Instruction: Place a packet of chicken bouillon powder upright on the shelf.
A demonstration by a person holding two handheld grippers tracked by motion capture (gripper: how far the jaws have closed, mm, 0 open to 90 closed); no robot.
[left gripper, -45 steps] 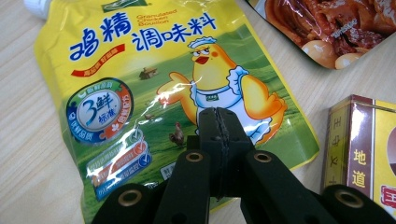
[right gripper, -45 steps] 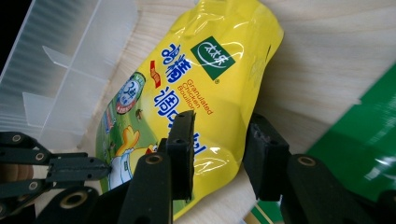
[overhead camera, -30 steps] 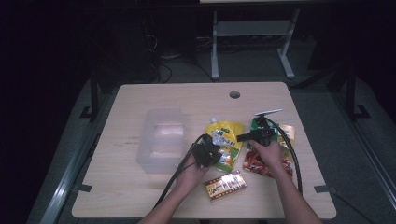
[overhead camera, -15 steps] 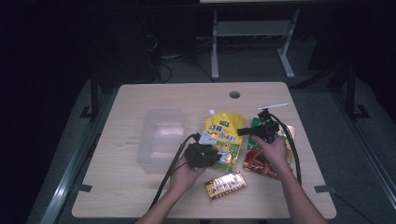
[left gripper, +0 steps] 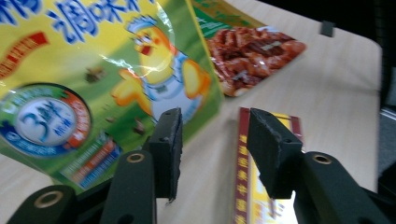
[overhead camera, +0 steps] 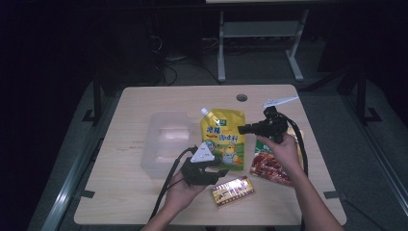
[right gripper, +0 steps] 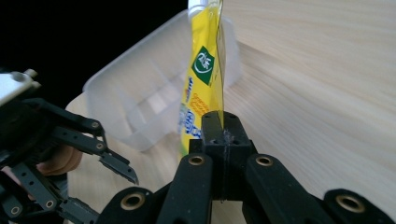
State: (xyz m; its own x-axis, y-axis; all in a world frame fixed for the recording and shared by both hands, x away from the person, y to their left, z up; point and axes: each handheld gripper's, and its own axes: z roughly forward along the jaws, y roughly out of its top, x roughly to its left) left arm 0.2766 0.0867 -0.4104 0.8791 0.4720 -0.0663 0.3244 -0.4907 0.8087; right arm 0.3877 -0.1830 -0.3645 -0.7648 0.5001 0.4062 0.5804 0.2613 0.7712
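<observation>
right gripper (overhead camera: 244, 129) clamped the yellow pouch's (overhead camera: 223, 138) edge, lifted | left gripper (overhead camera: 217, 174) jaws just opening, nothing between | wooden table (overhead camera: 144, 202), dark room | pouch hung beside clear bin (overhead camera: 161, 144)

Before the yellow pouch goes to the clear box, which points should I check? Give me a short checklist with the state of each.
1. Right claw shut on yellow pouch edge: ok.
2. Left claw has just been opening, nothing between its jaws: ok.
3. Pouch lifted off the table: ok.
4. Clear box has room: ok.
5. Pouch cap closed: cannot tell.
</observation>
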